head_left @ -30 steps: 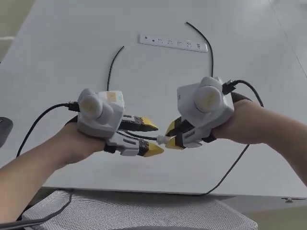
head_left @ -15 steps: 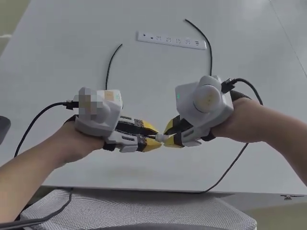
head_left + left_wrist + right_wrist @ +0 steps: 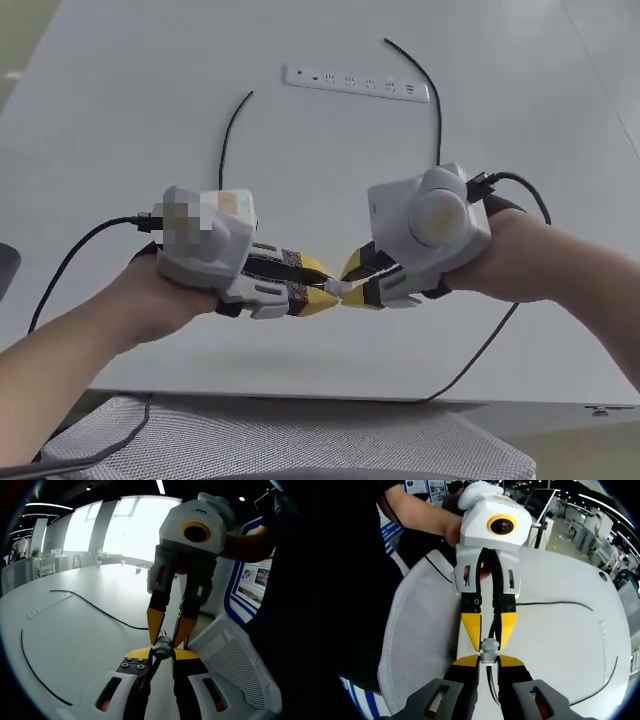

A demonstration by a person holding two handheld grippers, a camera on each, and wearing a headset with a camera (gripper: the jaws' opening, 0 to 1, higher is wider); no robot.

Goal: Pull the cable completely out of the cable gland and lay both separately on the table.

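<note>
My left tongs (image 3: 161,655) are clamping the cable (image 3: 493,622) just behind the gland (image 3: 489,650). My right tongs (image 3: 490,661) are pinching the gland itself, tip to tip above the table's (image 3: 300,150) near edge. I'm judging the pull is only beginning; next I'm needing a straight, steady draw apart.

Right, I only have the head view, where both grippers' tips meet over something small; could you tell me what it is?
Observer: A grey cable gland, held between the yellow tips of the right gripper.
Operator: And the other one?
Observer: The left gripper has its tips either side of the gland's other end; whether it clamps, I cannot tell.
Operator: What comes out of it?
Observer: A black cable, leading back between the left gripper's jaws.
</note>
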